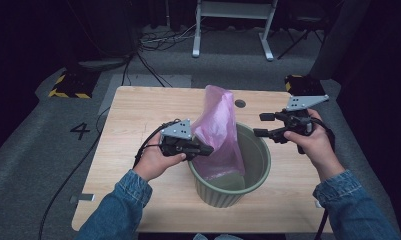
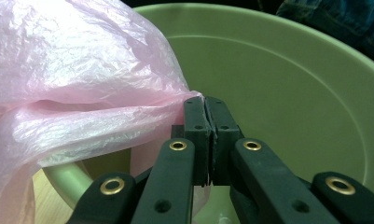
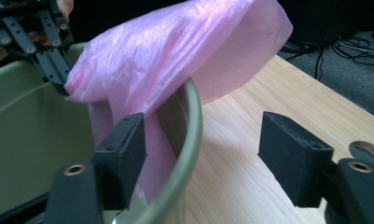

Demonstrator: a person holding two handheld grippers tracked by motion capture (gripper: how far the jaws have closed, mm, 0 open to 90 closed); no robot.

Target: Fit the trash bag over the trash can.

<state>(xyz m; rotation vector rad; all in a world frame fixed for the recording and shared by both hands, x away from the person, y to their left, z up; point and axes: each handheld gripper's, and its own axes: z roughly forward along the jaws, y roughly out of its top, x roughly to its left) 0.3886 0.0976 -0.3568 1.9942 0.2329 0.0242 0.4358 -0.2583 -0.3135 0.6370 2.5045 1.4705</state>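
A thin pink plastic bag stands up out of a green round bin on the wooden table. My left gripper is over the bin's left rim, shut on a fold of the bag. In the left gripper view the jaws pinch the pink film above the bin's inside. My right gripper is open just right of the bin, holding nothing. In the right gripper view its jaws straddle the bin's rim, with the bag beyond and the left gripper at the top left.
A round hole is set in the table behind the bin. White frame legs and cables lie on the floor beyond the table. A yellow-and-black striped block sits at the far left corner.
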